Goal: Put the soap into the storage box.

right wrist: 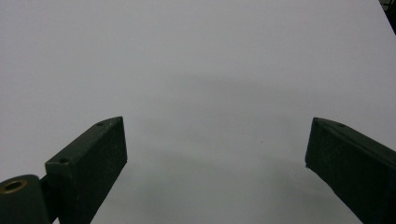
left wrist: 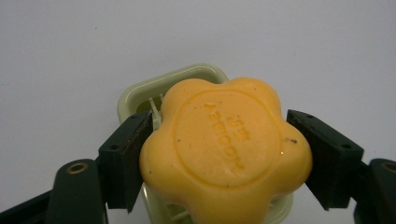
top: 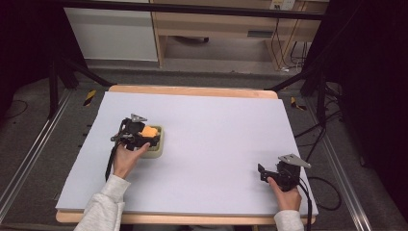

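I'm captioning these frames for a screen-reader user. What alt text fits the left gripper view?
An orange flower-shaped bar of soap, with embossed lettering on its face, is clamped between the two black jaws of the left gripper. It is held over a pale green soap dish that sits on a plain white table surface.

The left claw point(top: 144, 136) sits out over the left side of the table point(top: 216, 115), its jaws clamped on a soap point(left wrist: 224, 144), forearm reaching in from below. The right claw point(top: 263, 172) rests low near the right front edge, jaws spread wide with nothing between them.
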Demonstrator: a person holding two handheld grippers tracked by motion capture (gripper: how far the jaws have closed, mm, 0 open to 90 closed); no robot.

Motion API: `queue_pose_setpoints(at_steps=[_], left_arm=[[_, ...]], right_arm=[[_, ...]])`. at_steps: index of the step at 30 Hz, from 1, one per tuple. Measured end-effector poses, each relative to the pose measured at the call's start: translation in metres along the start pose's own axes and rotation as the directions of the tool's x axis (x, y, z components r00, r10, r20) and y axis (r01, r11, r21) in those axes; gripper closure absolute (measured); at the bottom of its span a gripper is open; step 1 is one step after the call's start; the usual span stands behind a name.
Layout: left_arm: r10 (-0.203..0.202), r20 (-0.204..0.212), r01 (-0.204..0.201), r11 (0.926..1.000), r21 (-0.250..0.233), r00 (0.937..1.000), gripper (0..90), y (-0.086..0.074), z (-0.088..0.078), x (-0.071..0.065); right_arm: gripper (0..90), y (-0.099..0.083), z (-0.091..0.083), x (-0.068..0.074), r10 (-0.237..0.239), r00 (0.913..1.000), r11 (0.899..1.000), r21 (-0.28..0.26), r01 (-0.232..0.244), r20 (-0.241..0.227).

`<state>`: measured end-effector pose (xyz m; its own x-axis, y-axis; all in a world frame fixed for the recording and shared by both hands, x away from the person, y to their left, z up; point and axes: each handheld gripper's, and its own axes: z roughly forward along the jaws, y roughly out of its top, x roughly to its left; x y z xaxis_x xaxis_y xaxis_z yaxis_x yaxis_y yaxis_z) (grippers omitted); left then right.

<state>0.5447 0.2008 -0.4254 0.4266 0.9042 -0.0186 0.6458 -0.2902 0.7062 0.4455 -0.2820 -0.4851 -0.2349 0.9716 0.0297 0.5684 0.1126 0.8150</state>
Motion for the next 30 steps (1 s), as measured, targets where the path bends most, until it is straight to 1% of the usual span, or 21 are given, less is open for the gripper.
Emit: queue_pose_setpoints(at_steps=[4, 6, 9, 14, 18, 23, 30], left_arm=[[0.004, 0.001, -0.004, 0.9999, 0.014, 1.0000, 25.0, -0.002, 0.005, 0.000], [0.000, 0.002, 0.000, 0.9999, 0.016, 1.0000, 25.0, -0.002, 0.008, 0.000], [0.008, -0.002, -0.008, 0.9995, 0.030, 1.0000, 25.0, -0.003, 0.011, 0.001], [0.006, -0.007, -0.006, 0.9993, 0.038, 1.0000, 25.0, -0.005, 0.015, 0.002], [0.001, 0.007, -0.002, 0.9992, 0.039, 1.0000, 25.0, -0.006, 0.018, 0.002], [0.006, -0.004, -0.005, 0.9992, 0.040, 1.0000, 25.0, -0.007, 0.019, 0.002], [-0.006, -0.007, 0.006, 0.9995, 0.033, 1.0000, 25.0, -0.007, 0.019, 0.002]], right_arm=[[5.9, 0.000, 0.000, 0.000, 0.001, 1.0000, 1.000, -0.002, -0.001, 0.000], [5.9, 0.000, 0.000, 0.000, 0.003, 1.0000, 1.000, -0.003, -0.003, 0.000], [5.9, 0.000, 0.000, 0.000, 0.003, 1.0000, 1.000, -0.004, -0.003, 0.001], [5.9, 0.000, 0.000, 0.000, -0.001, 1.0000, 1.000, -0.002, 0.001, -0.001], [5.9, 0.000, 0.001, 0.000, -0.002, 1.0000, 1.000, -0.003, 0.002, 0.000], [5.9, 0.000, 0.001, 0.000, -0.002, 1.0000, 1.000, -0.002, 0.002, -0.001], [5.9, 0.001, 0.001, 0.000, -0.003, 1.0000, 1.000, -0.005, 0.003, -0.003]])
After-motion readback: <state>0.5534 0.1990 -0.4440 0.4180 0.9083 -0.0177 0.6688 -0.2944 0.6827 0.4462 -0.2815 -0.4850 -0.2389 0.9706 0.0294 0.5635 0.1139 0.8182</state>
